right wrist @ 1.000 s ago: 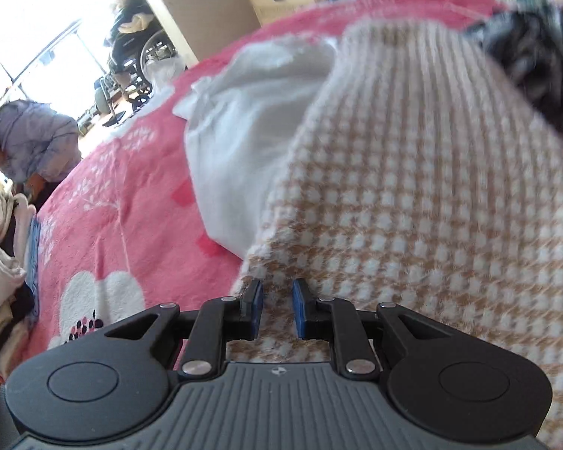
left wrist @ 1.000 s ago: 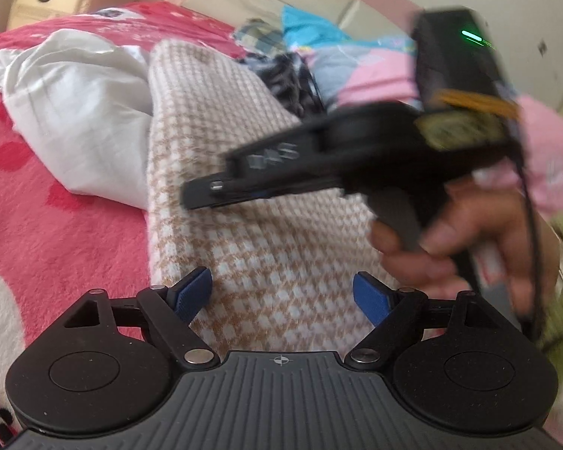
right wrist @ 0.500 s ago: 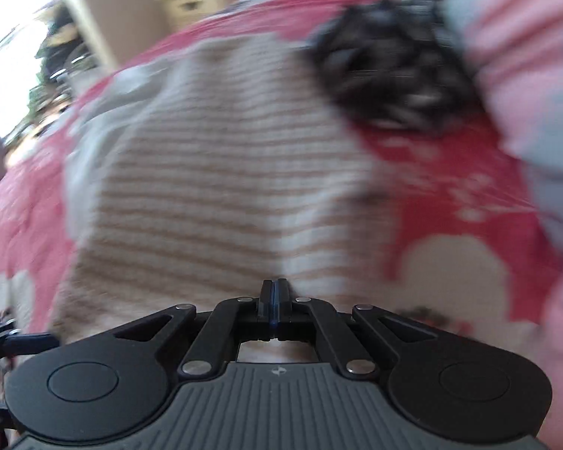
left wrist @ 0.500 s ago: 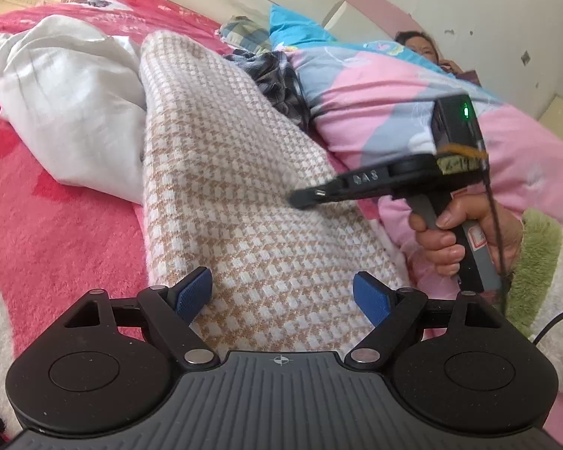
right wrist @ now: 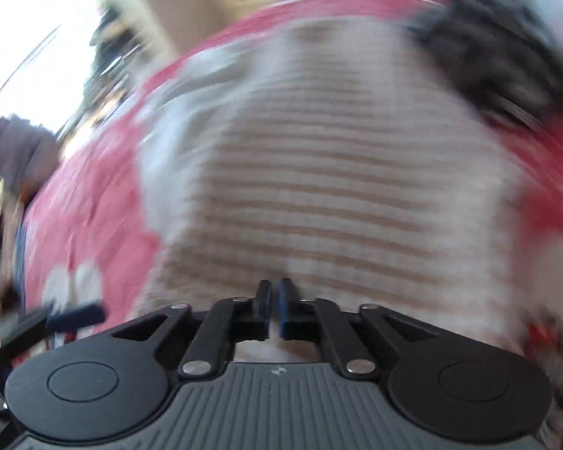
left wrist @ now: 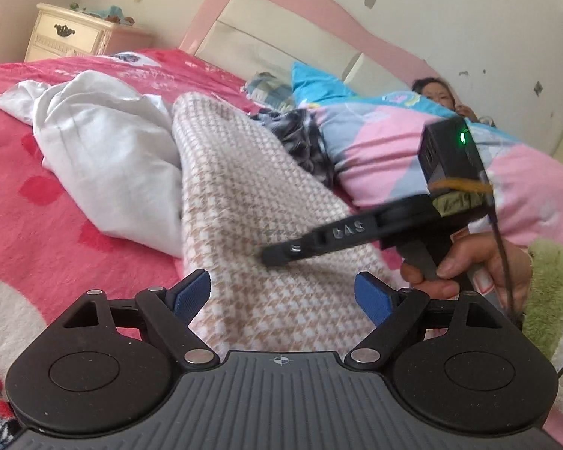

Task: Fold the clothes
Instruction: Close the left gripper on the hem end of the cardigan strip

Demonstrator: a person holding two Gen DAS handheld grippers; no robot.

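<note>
The beige houndstooth garment (left wrist: 251,202) is lying lengthwise on the pink bedspread (left wrist: 48,232), stretching from the near edge toward the far headboard, with a white garment (left wrist: 105,157) bunched at its left. The left gripper (left wrist: 281,292) is hovering with jaws wide, the cloth's near end lying between them, untouched. The right gripper (right wrist: 274,302) is pinching narrowly together over the garment's near right part; whether cloth is caught, I cannot tell.
</note>
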